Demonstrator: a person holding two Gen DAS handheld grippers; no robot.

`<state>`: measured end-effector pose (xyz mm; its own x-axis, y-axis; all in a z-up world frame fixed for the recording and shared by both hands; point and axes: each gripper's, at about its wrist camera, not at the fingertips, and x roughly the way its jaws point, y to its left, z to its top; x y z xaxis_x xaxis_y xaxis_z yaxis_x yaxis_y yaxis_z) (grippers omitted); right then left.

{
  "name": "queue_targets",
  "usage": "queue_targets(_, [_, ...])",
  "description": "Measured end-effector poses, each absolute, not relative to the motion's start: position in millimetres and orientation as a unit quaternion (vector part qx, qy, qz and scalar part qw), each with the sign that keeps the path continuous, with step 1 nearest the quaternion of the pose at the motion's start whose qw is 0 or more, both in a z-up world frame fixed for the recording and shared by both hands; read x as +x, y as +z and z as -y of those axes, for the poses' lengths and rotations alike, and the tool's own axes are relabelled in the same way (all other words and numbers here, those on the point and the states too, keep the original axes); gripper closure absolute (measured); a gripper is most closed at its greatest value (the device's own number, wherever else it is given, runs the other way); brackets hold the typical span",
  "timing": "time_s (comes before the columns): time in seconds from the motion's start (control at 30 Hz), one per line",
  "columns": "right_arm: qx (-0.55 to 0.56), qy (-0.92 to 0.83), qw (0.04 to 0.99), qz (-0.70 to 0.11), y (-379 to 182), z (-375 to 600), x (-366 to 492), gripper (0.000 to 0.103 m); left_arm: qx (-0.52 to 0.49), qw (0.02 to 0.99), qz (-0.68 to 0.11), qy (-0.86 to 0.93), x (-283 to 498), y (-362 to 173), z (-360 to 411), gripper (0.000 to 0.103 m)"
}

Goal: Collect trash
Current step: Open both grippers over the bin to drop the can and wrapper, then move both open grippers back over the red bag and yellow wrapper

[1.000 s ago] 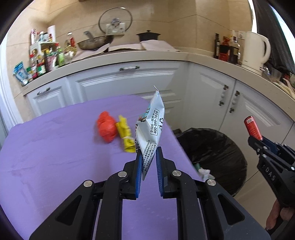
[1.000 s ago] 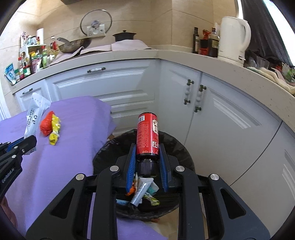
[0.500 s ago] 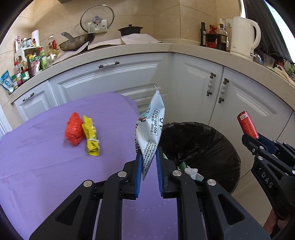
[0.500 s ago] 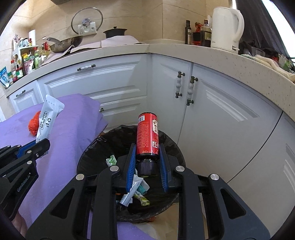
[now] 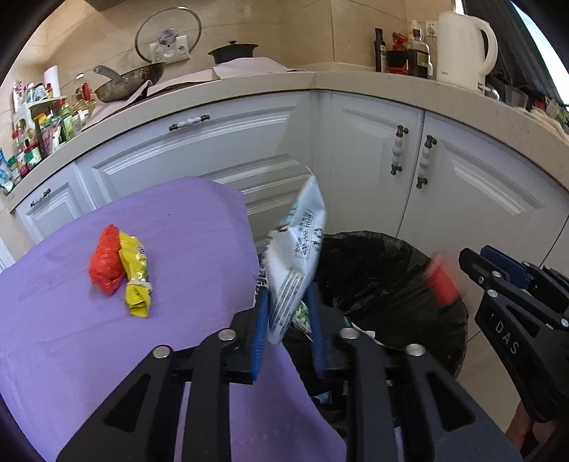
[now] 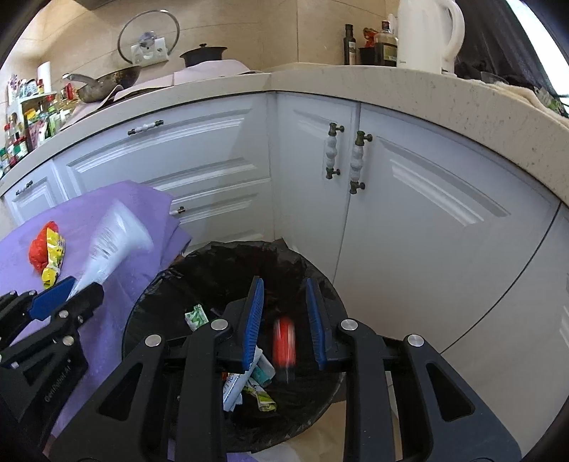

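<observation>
Right wrist: red can (image 6: 284,343), clamped before, now falls free.

Home kitchen, we note — a speckled stone countertop (image 6: 409,89) wraps the corner above white panelled cabinets (image 6: 409,199). On it: white electric kettle (image 6: 426,33), frying pan (image 5: 131,80), black lidded pot (image 5: 233,51), oil bottles (image 5: 414,57) — a crowded spice rack (image 5: 39,124) at the left.

left gripper (image 5: 286,320): black frame | blue pads (image 5: 261,320) | silver screws (image 5: 227,334)
</observation>
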<state>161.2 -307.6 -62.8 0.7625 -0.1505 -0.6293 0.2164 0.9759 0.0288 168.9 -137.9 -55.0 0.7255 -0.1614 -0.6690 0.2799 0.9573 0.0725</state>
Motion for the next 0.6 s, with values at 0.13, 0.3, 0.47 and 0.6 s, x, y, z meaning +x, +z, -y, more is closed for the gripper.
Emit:
queue_targets(0.13, [0.048, -0.099, 0.938, -0.330, -63.1, 308.4, 161.2, 0.078, 0.084, 0.923, -0.359, -0.114, 173.1, -59.2, 137.5, 0.069])
queue_targets(0.3, [0.051, -0.100, 0.936, -0.333, -63.9, 305.8, 161.1, 0.064, 0.075, 0.922, -0.363, -0.109, 172.9, -58.4, 131.3, 0.064])
queue_targets(0.47, [0.046, -0.089, 0.937, -0.334, -62.8, 294.4, 161.3, 0.064, 0.074, 0.924, -0.361, -0.101, 167.3, -54.8, 119.6, 0.059])
queue_targets(0.6, [0.044, -0.075, 0.938, -0.336, -59.1, 279.9, 162.9, 0.063, 0.068, 0.926, -0.362, -0.087, 165.2, -51.8, 102.6, 0.057])
